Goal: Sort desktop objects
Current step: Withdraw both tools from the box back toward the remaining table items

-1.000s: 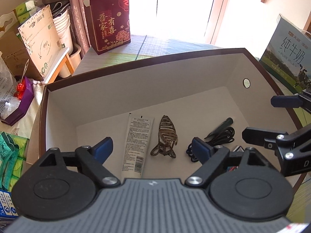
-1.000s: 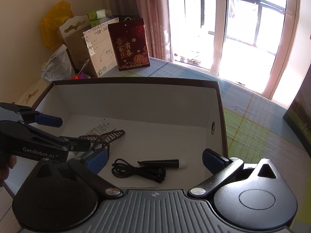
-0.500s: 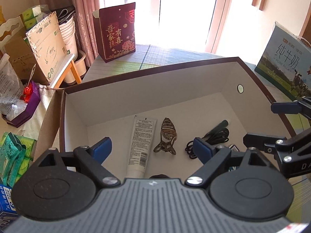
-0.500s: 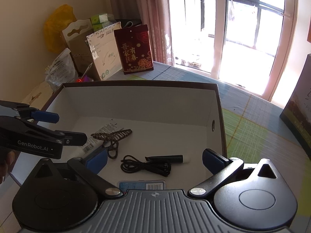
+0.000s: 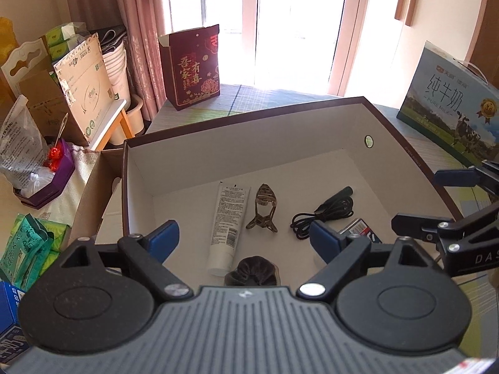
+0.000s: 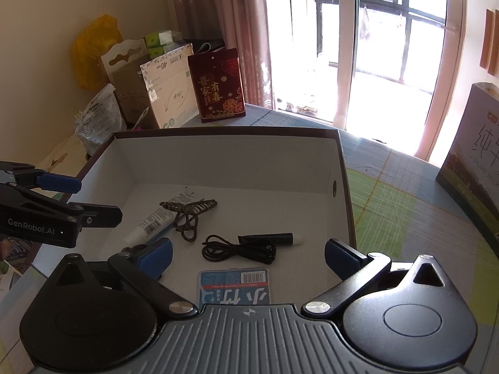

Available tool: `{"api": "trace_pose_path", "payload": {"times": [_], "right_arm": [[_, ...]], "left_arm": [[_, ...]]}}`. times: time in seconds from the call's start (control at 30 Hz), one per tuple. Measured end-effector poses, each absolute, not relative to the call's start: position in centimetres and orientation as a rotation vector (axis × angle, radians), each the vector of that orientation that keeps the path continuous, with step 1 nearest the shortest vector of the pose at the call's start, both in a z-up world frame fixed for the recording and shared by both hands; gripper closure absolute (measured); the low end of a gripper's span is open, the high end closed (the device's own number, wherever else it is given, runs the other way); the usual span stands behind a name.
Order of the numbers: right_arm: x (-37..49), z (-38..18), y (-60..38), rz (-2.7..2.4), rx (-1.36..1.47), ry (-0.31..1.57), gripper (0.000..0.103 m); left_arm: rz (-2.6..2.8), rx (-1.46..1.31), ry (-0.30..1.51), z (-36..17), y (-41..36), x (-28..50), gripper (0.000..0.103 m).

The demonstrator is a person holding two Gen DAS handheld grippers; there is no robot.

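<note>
Inside, a brown-rimmed cardboard box (image 5: pixel 389 124) with a pale interior sits on a checked green tablecloth (image 6: pixel 389 205) near a bright window. Both grippers hang above its near edge, empty — the left gripper (image 5: pixel 244 238) has its blue-padded fingers spread wide, and the right gripper (image 6: pixel 248 254) is spread just as wide.

On the box floor lie the sorted objects: a white tube (image 5: pixel 229 224) lengthwise, a brown hair claw clip (image 5: pixel 263 207) just beside it, a coiled black cable (image 5: pixel 321 216) touching a black pen (image 6: pixel 269 238) with a white tip, a dark velvet scrunchie (image 5: pixel 252 272) close to the near wall by the tube's cap, and a blue-labelled flat packet (image 6: pixel 234 285) at the near edge.

Beyond the box stand a dark red gift bag (image 5: pixel 191 65) with gold characters and, to the right, a milk carton box (image 5: pixel 449 106).
</note>
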State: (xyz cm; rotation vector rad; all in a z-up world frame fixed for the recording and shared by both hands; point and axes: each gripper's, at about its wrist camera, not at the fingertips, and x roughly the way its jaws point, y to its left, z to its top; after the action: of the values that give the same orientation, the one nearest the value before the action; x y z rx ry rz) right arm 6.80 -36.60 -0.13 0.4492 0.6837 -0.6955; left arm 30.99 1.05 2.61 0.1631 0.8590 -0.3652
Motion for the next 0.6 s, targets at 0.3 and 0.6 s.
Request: {"api": "trace_pose_path", "payload": {"times": [0.3,0.6], "right_arm": [[4.9,0.2,-32.4,-0.715,0.421,0.654,0.002],[2.9,0.1,-27.8,-0.751,0.397,0.638,0.002]], "left_arm": [[-0.356,0.128,0.816,4.0,2.4,26.8,0.013],[-0.34,0.077,0.829,3.5,4.7,22.1,0.013]]}}
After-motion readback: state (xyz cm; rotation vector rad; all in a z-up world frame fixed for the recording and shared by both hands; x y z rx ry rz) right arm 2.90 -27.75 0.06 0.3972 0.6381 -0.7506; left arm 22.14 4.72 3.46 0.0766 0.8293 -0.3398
